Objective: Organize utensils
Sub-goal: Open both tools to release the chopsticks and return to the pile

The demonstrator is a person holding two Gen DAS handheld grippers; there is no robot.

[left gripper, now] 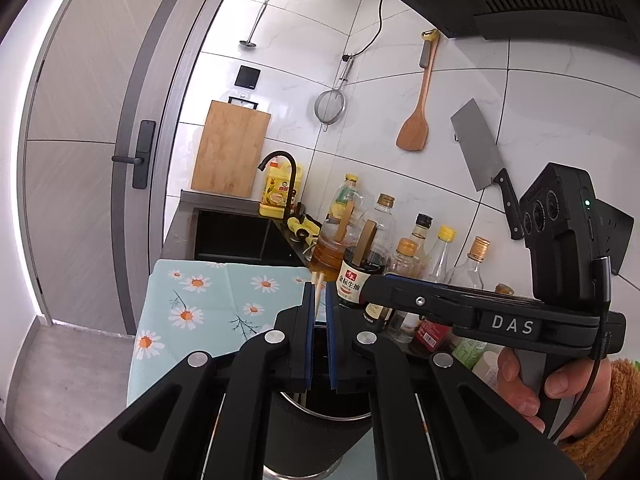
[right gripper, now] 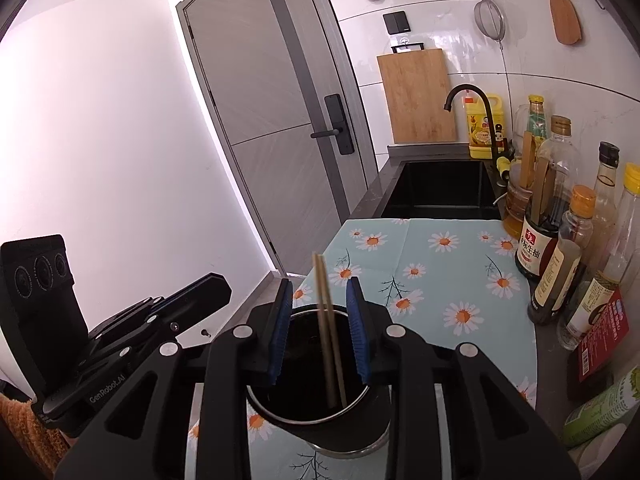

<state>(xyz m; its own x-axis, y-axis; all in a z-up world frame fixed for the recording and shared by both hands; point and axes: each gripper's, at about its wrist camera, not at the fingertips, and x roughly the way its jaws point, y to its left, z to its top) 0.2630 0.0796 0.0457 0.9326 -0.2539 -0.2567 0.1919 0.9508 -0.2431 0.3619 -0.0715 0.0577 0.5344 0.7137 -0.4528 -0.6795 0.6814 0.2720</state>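
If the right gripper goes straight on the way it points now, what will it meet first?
Most likely the chopsticks standing between its open fingers, then the far rim of the dark utensil holder below. Depth is hard to judge.

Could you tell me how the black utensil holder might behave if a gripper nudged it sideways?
The utensil holder looks tall and narrow, so it could tip. It stands on the floral cloth, which might slide or bunch. The chopsticks lean loosely inside and would probably rattle.

place: home kitchen | signs: sink (right gripper: 440, 188), tap (right gripper: 476, 104), cutting board (right gripper: 416, 96), cleaver (left gripper: 484, 156), sauce bottles (right gripper: 560, 240)
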